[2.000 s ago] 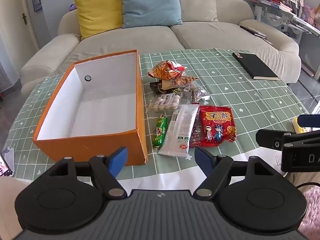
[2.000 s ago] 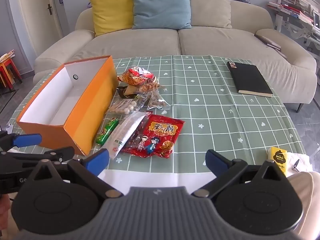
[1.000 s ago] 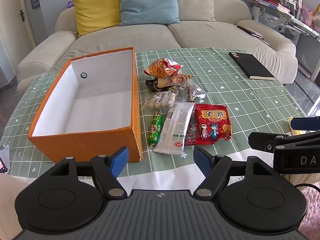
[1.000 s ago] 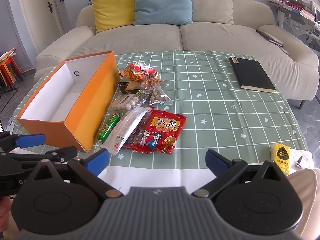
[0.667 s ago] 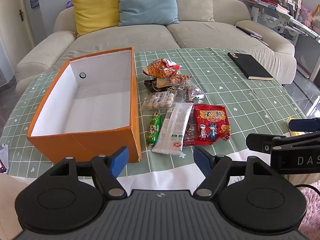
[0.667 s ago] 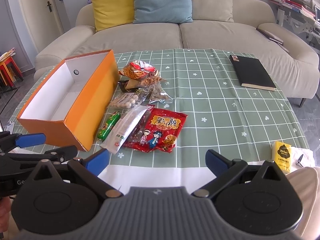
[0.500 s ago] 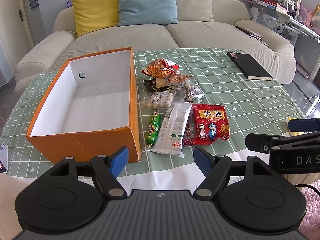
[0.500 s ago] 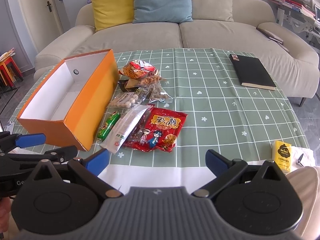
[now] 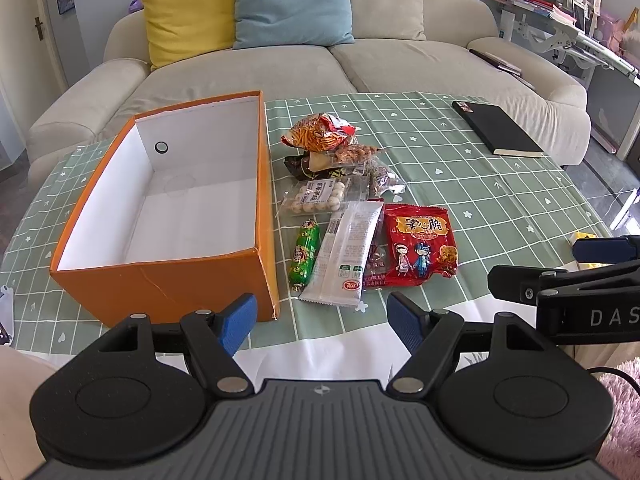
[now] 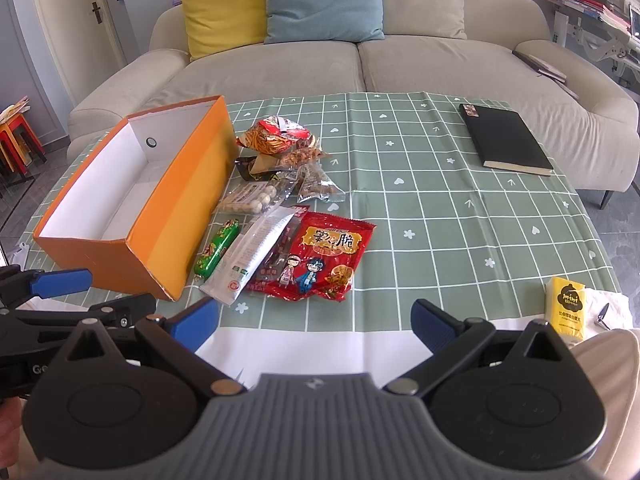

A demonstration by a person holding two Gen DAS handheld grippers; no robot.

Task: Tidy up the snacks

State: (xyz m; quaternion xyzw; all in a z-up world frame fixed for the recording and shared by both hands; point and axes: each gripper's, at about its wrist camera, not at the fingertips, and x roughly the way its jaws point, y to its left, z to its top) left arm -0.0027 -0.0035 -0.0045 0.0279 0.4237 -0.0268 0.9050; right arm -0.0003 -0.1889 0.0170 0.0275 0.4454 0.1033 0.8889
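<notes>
The orange box [image 9: 168, 276] sits on the bench [image 9: 500, 208] with its top open. Its inside is white and nothing is in it. There is a small round hole in the far wall.

All the snacks lie on the bench just beside the box, on its right side — none are in the box. Nearest the hand-held grippers are a green sausage [image 9: 306, 254], a long white pack [image 9: 346, 254] and a red bag [image 9: 420, 246], side by side. The white pack lies partly over a small dark red pack that sits between it and the red bag. Behind them is a clear pack of round balls [image 9: 320, 199]. Farther back are more small bags in a heap, with an orange chip bag [image 9: 318, 135] at the far end.

The left hand-held gripper [image 9: 322, 320] is open and holds nothing. It hangs over the near edge of the bench, in front of the box corner and the white pack.

The right hand-held gripper [image 10: 316, 322] is open too — nothing is in it. It is near the bench edge, in front of the red bag.

A black book [image 10: 506, 140] lies far to the right. A yellow tissue pack [image 10: 566, 306] is at the near right edge.
</notes>
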